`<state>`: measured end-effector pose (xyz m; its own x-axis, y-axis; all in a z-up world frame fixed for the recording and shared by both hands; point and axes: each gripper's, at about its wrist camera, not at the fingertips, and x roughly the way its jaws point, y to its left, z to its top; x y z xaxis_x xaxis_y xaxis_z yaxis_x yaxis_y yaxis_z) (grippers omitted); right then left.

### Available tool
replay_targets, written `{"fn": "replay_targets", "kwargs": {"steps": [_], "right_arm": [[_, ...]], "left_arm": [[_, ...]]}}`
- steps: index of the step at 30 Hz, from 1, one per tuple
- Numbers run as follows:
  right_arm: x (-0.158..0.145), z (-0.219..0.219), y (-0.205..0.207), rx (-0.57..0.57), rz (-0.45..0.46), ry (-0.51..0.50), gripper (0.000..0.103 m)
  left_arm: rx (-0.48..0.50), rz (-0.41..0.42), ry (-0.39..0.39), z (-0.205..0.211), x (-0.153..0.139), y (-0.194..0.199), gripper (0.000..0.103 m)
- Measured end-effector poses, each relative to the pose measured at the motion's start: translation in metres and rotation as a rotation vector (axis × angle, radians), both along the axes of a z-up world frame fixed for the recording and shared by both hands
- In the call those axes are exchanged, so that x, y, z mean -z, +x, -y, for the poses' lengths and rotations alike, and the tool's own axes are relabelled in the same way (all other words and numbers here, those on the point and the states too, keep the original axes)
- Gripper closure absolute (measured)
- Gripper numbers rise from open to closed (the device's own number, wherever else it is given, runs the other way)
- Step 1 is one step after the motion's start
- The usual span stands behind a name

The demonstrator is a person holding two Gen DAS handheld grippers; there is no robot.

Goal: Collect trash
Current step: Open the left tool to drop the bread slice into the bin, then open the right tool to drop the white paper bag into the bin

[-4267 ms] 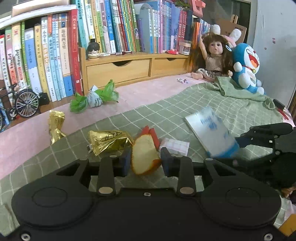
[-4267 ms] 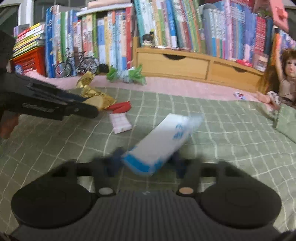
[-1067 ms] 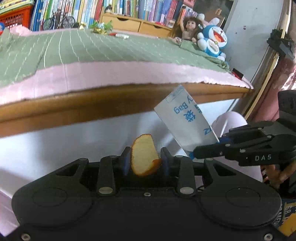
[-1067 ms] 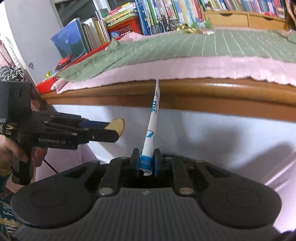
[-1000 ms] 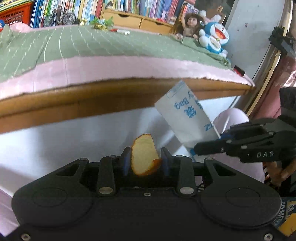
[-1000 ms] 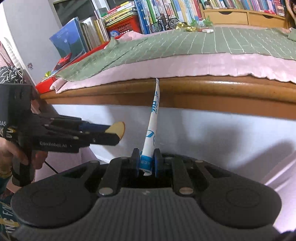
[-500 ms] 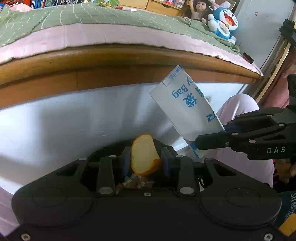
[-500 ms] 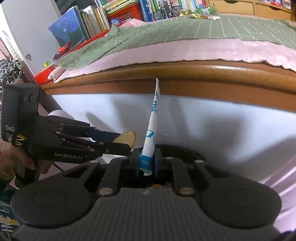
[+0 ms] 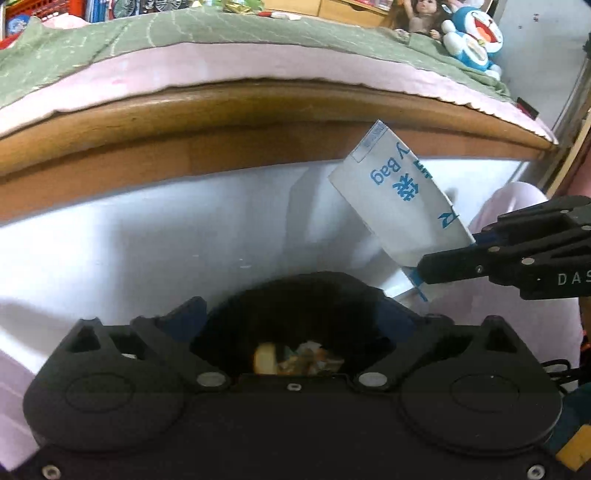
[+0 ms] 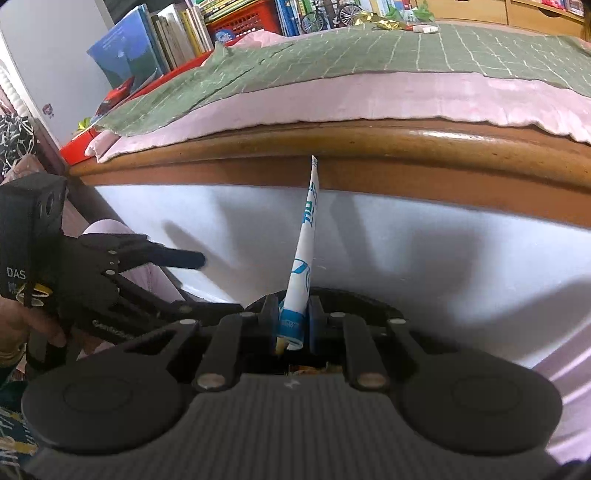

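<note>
The left gripper [image 9: 295,325] hangs over a dark bin [image 9: 295,299] beside the bed; its jaws have just been opening and now stand wide with nothing between them. The yellow bread slice [image 9: 264,362] lies down inside the bin among crumpled wrappers [image 9: 310,360].

The bed [image 10: 406,147] is the biggest thing here: a wooden rail over a white side panel, a pink sheet and a green checked blanket [image 10: 369,51] on top. Books [image 10: 177,33] line the far side, with a red crate and a toy bicycle [image 10: 325,14] among them. A doll [image 9: 421,14] and a blue cat plush [image 9: 474,40] sit at the far corner.

The right gripper [image 10: 293,321] is clamped tight on the lower end of a white-and-blue paper bag [image 9: 402,206], which stands up in front of the white panel, above the bin's edge. "Bag" reads on it in blue, beside characters I cannot make out. "DAS" is printed on both grippers' bodies.

Far back on the blanket lie gold foil [image 10: 384,24], a green wrapper [image 10: 421,13] and a small white packet [image 10: 424,28]. A hand [image 10: 22,332] grips the left handle.
</note>
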<state>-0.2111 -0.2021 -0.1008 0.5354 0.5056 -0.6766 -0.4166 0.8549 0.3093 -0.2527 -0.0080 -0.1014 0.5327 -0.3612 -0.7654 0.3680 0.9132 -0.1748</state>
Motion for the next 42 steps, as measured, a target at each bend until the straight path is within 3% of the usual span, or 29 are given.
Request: {"fn": "replay_targets", "kwargs": {"steps": [7,16,18,23,38,42], "right_arm": [[0.002,-0.004,0.005,-0.008,-0.01,0.002,0.084],[0.002,-0.003,0.008,-0.003,-0.009,0.001,0.082],[0.002,-0.005,0.008,-0.003,-0.005,-0.007,0.074],[0.002,-0.007,0.007,0.002,0.011,-0.024,0.021],[0.005,-0.01,0.012,0.004,0.012,-0.072,0.0],[0.003,-0.01,0.012,0.011,0.02,-0.082,0.0]], "left_arm": [[-0.022,-0.053,0.033,-0.004,0.007,0.005,0.0],[-0.02,-0.065,0.019,-0.008,0.01,0.009,0.0],[-0.025,-0.068,0.017,-0.009,0.01,0.01,0.0],[-0.038,-0.074,0.019,-0.011,0.01,0.013,0.0],[-0.034,-0.083,0.038,-0.009,0.01,0.017,0.0],[-0.029,-0.083,0.039,-0.01,0.01,0.017,0.0]]}}
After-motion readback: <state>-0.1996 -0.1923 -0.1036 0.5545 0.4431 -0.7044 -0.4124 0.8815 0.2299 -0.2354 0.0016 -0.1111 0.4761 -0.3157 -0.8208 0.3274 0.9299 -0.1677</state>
